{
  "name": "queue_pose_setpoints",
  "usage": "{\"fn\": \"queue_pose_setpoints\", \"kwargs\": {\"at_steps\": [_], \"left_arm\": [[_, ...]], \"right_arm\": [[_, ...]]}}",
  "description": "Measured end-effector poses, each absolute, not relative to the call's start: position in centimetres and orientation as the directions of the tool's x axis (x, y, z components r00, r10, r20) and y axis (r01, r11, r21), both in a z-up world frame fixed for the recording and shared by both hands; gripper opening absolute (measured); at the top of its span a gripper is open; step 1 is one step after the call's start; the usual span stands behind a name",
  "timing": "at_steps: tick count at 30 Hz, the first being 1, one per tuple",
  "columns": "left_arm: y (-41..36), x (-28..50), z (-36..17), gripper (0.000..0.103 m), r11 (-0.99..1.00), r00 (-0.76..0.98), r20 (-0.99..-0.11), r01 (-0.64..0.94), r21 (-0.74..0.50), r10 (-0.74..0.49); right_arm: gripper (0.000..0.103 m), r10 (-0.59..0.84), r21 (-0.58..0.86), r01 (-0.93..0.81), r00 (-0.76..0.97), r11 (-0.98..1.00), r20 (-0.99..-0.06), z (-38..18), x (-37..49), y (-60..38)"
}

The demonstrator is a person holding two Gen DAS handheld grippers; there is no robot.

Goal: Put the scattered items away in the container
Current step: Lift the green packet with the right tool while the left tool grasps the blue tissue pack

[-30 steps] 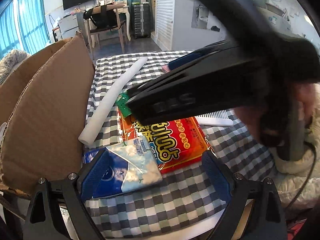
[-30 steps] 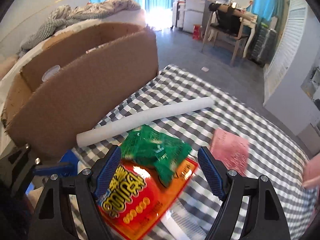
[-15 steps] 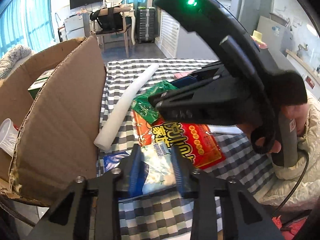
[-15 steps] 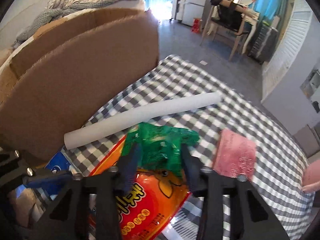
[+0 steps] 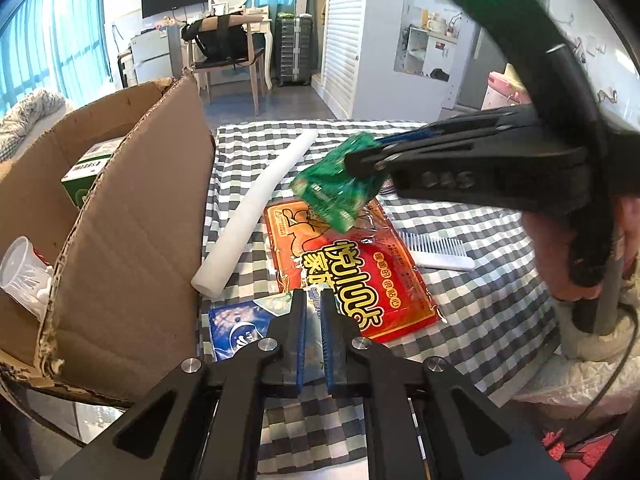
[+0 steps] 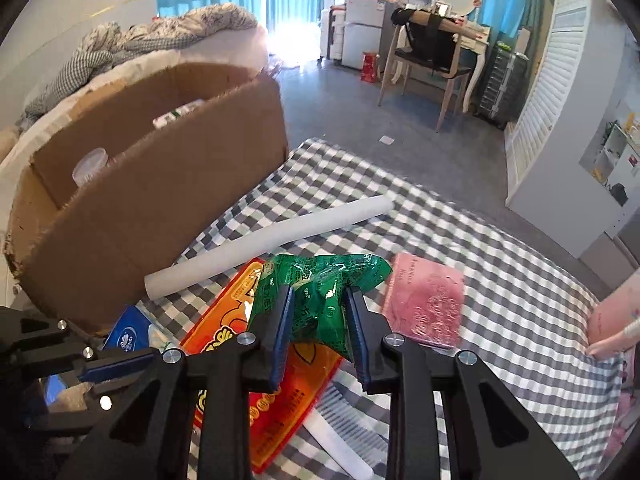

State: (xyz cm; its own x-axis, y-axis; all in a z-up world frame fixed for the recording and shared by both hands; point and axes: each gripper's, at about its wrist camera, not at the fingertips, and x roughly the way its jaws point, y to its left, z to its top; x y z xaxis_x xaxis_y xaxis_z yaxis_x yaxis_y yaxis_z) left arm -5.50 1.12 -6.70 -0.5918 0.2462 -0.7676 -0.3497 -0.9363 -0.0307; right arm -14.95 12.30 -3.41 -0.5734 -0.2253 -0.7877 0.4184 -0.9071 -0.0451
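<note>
Since a second ago both sets of jaws have just been closing, each now with a packet between them, and the green crinkled foil packet (image 6: 320,300) has come up off the red and orange foil pouch (image 5: 352,264) it lay on.

Left of both claws we see the large brown cardboard box (image 5: 132,240), open-topped, with a green and white carton (image 5: 86,168) and a clear plastic cup (image 5: 22,272) inside. Under the claws spreads the grey and white checked tablecloth (image 6: 500,280). Ahead of the left gripper (image 5: 313,308), and below and left of the right gripper's tips (image 6: 320,312), the long white foam tube (image 5: 256,216) lies slanted near the box wall. The red and orange pouch lies flat just ahead of the left claw and beneath the right one.

The left claw is clamped on the blue and white soft tissue pack (image 5: 240,328), which rests on the cloth beside the box. Just right of the right claw lies a pink flat packet (image 6: 428,300). The right claw is pinched on the green packet, held above the pouch. A white plastic comb (image 5: 436,250) lies right of the pouch, under the right claw's body. A hand (image 5: 568,256) grips that claw's handle.
</note>
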Motion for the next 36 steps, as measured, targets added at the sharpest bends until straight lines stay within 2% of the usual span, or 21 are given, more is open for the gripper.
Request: {"fn": "queue_pose_setpoints", "kwargs": {"at_steps": [13,15,21,24,25,26,27,28,32,36], "left_arm": [[1.4,-5.3,-5.4,0.007,-0.939,-0.622,-0.753,-0.344,0.017,0.214],[1.5,-5.3,-5.2,0.007,-0.939,-0.626,-0.751,-0.342,0.023,0.210],[1.4,-5.4,-5.3,0.007,-0.940,-0.625,-0.754,-0.341,0.029,0.203],[1.1,-5.4,-5.7,0.014,-0.943,-0.615,-0.764,-0.332,0.025,0.196],[1.0,-5.5,-5.8,0.028,-0.944,-0.608,-0.768,-0.330,0.016,0.200],[1.0,-5.5,-6.0,0.046,-0.943,-0.602,-0.772,-0.332,0.009,0.204],[1.0,-5.4,-6.2,0.053,-0.942,-0.595,-0.777,-0.335,0.005,0.208],[1.0,-5.4,-6.3,0.056,-0.940,-0.588,-0.780,-0.341,-0.001,0.213],[1.2,-5.6,-7.4,0.058,-0.938,-0.557,-0.801,-0.347,-0.013,0.217],[1.4,-6.0,-7.8,0.058,-0.940,-0.563,-0.799,-0.341,-0.008,0.211]], "right_arm": [[0.025,-0.219,-0.035,0.380,-0.604,-0.924,-0.767,-2.0,-13.1,14.3],[0.021,-0.229,-0.026,0.382,-0.605,-0.924,-0.763,-1.8,-12.9,14.5],[0.020,-0.216,-0.035,0.380,-0.597,-0.924,-0.773,-2.4,-12.9,14.5],[0.023,-0.216,-0.026,0.379,-0.580,-0.925,-0.786,-3.1,-13.0,14.6],[0.026,-0.218,-0.019,0.378,-0.575,-0.926,-0.789,-3.3,-13.0,14.6],[0.033,-0.220,-0.012,0.377,-0.568,-0.926,-0.793,-3.6,-13.1,14.6],[0.041,-0.224,-0.006,0.378,-0.561,-0.926,-0.797,-3.8,-13.2,14.5],[0.044,-0.226,-0.003,0.380,-0.557,-0.925,-0.799,-4.0,-13.2,14.4],[0.059,-0.216,-0.010,0.381,-0.545,-0.924,-0.810,-5.0,-13.6,13.6],[0.061,-0.193,-0.017,0.373,-0.518,-0.928,-0.833,-6.7,-14.4,13.2]]}}
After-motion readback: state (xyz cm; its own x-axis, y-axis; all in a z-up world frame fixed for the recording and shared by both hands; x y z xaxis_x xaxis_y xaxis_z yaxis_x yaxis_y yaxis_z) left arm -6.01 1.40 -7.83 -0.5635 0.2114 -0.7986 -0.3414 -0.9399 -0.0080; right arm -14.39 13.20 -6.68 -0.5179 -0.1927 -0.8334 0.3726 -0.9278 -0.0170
